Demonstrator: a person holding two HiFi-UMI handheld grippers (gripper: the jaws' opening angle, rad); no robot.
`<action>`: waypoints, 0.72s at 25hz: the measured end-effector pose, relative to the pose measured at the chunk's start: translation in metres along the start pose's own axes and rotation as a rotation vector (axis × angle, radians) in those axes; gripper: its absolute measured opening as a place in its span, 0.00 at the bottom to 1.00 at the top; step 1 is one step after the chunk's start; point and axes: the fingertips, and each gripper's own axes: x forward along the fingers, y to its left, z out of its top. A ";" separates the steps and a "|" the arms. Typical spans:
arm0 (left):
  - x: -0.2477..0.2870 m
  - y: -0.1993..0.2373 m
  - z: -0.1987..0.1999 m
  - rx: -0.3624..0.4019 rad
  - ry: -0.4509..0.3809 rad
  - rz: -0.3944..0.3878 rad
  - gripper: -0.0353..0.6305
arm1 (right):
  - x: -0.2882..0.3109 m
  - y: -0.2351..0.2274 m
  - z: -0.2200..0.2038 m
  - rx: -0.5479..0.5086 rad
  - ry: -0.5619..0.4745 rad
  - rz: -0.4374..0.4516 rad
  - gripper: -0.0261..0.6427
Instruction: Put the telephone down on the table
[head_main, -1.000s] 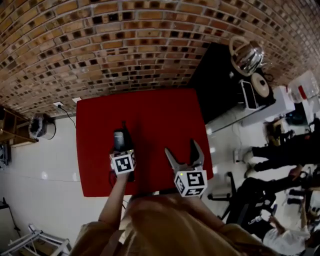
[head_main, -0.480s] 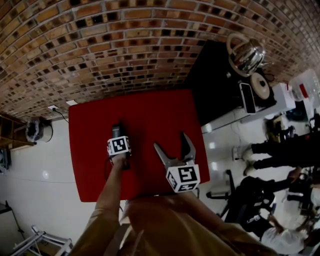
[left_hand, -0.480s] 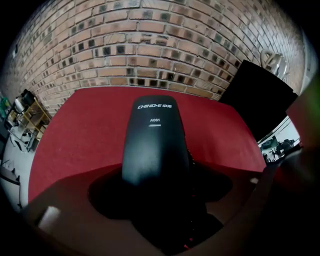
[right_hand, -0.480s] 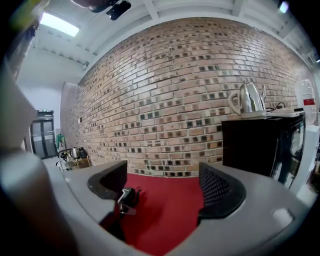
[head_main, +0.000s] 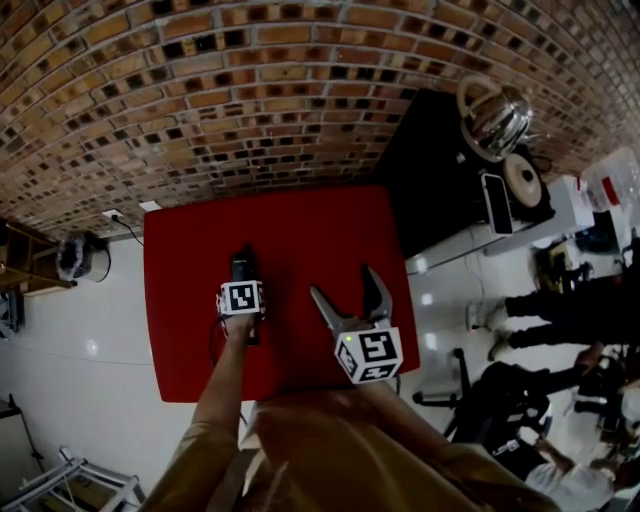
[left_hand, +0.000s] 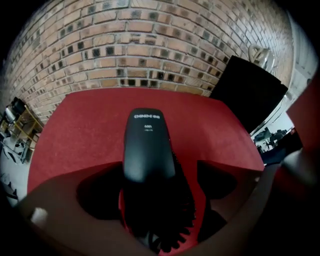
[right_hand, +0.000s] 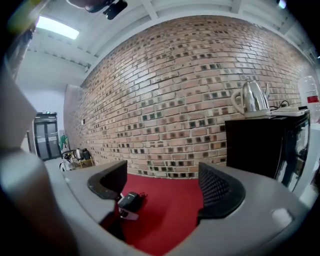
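A black telephone handset (left_hand: 149, 145) with a coiled cord lies on the red table (left_hand: 90, 120), pointing at the brick wall. My left gripper (left_hand: 157, 185) points steeply down over its near end. The jaws are opening, the handset is between them, and red cloth shows on both sides between handset and pads. From the head view the handset (head_main: 241, 264) sticks out beyond the left gripper (head_main: 242, 285). My right gripper (head_main: 345, 290) hovers open and empty to the right of it. In the right gripper view the gripper (right_hand: 162, 187) looks level over the table at the handset (right_hand: 131, 199).
A brick wall (head_main: 250, 90) runs behind the table. A black cabinet (head_main: 440, 160) at the table's right carries a metal kettle (head_main: 493, 110). People sit at the far right (head_main: 560, 300). White floor (head_main: 80, 330) lies to the left.
The left gripper has come down to the table with the handset. The right gripper has shifted slightly sideways and stays open.
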 end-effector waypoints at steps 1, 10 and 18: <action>-0.007 0.002 0.000 -0.011 -0.010 0.001 0.72 | 0.001 0.002 0.002 -0.002 -0.005 0.008 0.68; -0.143 -0.022 0.066 -0.152 -0.467 -0.183 0.77 | -0.001 0.006 0.023 0.004 -0.065 0.039 0.67; -0.305 -0.035 0.119 0.072 -1.021 -0.097 0.77 | -0.009 0.006 0.046 -0.008 -0.129 0.043 0.65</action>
